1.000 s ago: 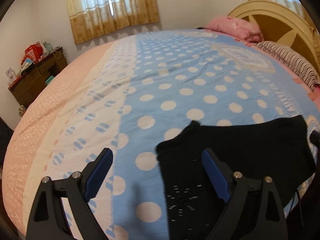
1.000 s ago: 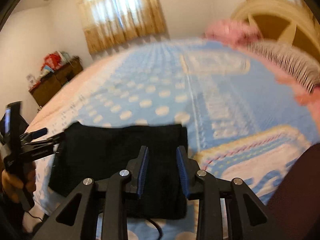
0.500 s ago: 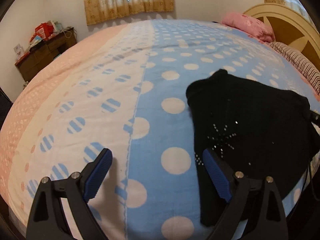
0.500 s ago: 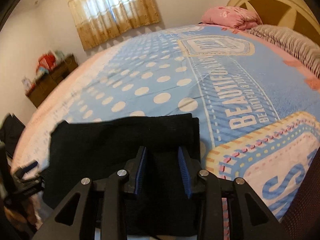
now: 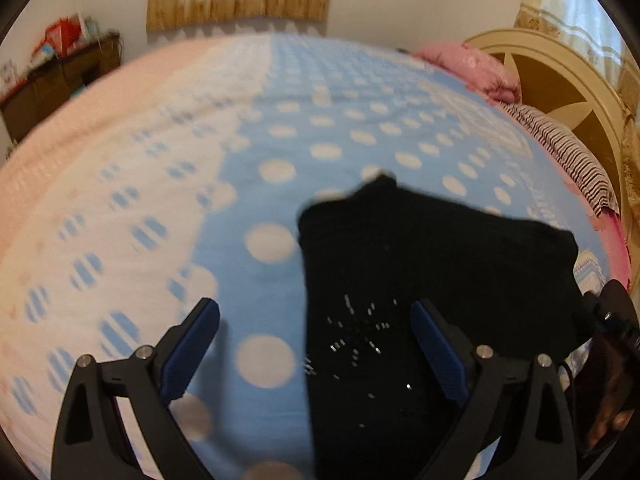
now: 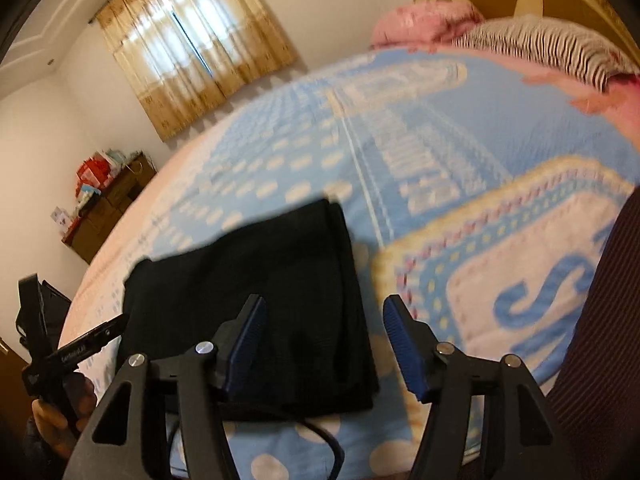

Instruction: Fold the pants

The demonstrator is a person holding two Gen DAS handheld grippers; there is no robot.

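Note:
The black pants (image 5: 420,272) lie folded into a flat rectangle on the polka-dot bedspread (image 5: 260,168), with small shiny studs near their front left corner. My left gripper (image 5: 314,320) hovers over that corner, jaws wide and still opening; the pants' left edge runs between the blue pads, which touch nothing. In the right wrist view the pants (image 6: 260,280) fill the lower middle. My right gripper (image 6: 325,312) is over their right edge, jaws opening, pads clear of the cloth.
A pink pillow (image 5: 472,68), a striped pillow (image 5: 560,152) and a cream headboard (image 5: 568,92) stand at the bed's far right. A brown cabinet (image 6: 108,216) is by the wall at left. A dark cable (image 6: 320,436) trails below the pants. A person's hand (image 6: 60,420) and dark sleeve (image 6: 600,340) flank the right wrist view.
The right gripper's jaws have spread from a narrow gap to well apart. Both grippers have sunk toward the bed and rolled. The pants lie where they were.

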